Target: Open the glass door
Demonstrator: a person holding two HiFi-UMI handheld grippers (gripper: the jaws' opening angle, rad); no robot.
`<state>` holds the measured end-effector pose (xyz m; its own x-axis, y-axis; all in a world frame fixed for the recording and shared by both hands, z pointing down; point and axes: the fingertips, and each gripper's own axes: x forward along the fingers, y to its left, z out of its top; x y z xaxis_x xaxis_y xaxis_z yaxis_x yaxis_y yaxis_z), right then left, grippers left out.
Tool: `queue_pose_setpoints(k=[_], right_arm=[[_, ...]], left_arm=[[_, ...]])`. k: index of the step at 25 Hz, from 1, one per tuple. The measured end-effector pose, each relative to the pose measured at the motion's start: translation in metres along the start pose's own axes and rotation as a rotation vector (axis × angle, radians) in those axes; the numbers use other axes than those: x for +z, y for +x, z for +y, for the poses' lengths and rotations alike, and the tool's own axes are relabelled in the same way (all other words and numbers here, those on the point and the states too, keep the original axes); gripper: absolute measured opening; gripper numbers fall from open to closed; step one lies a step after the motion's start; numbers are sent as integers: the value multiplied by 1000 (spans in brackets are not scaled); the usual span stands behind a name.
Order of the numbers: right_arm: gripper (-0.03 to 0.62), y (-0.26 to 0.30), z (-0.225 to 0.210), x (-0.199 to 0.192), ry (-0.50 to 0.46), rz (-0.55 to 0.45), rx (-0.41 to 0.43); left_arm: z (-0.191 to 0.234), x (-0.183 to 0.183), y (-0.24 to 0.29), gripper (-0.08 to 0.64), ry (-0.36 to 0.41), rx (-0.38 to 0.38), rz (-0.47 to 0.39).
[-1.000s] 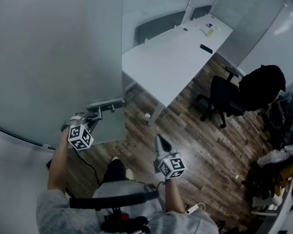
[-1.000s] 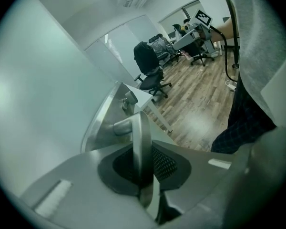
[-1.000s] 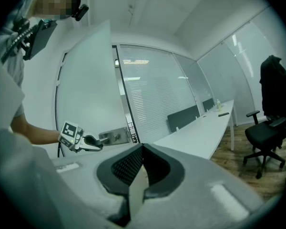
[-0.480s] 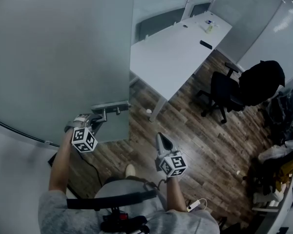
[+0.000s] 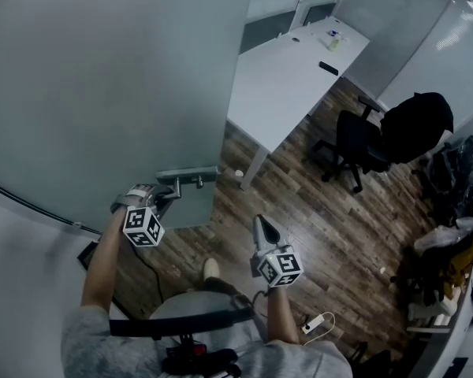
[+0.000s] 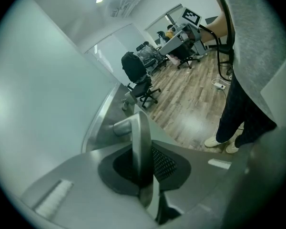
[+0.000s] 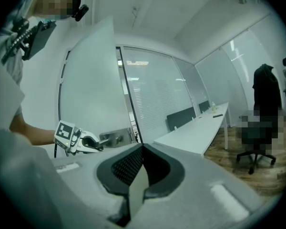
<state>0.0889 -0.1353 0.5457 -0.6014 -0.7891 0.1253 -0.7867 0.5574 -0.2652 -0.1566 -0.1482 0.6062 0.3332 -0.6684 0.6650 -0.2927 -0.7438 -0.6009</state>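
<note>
Left gripper (image 6: 144, 168) clamped on the flat brushed-metal lever door handle (image 6: 139, 142): jaws nearly together, both pads pressing the lever's faces, close to its free end. Handle mounted on a metal plate at the lower free edge of the large frosted glass door (image 5: 102, 77), just ahead and left of the body. Judged partly open already, with dark wood-plank floor (image 5: 299, 211) and a long white desk (image 5: 288, 85) showing past the door's edge. Right gripper (image 5: 259, 227) shut on nothing, tips touching, hanging free in front of the waist, well apart from the door.

For doing this step well:
- Hold the pinch firm and square on the lever, since a grip this near the tip looks likely to slide off under a sideways load
- Lead the handle round the door's own arc rather than hauling in a straight line, letting the wrist roll with the lever
- Move slowly and step with the swing, feet clear of the bottom edge
- Leave the right gripper out of the door's path, ready to steady the edge only if needed
</note>
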Motion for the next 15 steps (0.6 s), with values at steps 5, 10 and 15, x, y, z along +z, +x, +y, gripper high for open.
queue_pose_setpoints(k=[5,10,15], right_arm=[[2,-19,9,-6,8,-11,-33],[2,-38,22,-9,13,-24,-59],[2,-60,32,-19,15,-28,-88]], left_arm=[[-17,7,-9,34,25,-17,-19],[-33,12,-21,34,45,-31,-36],[-52,17,-32,35,64,-51,-52]])
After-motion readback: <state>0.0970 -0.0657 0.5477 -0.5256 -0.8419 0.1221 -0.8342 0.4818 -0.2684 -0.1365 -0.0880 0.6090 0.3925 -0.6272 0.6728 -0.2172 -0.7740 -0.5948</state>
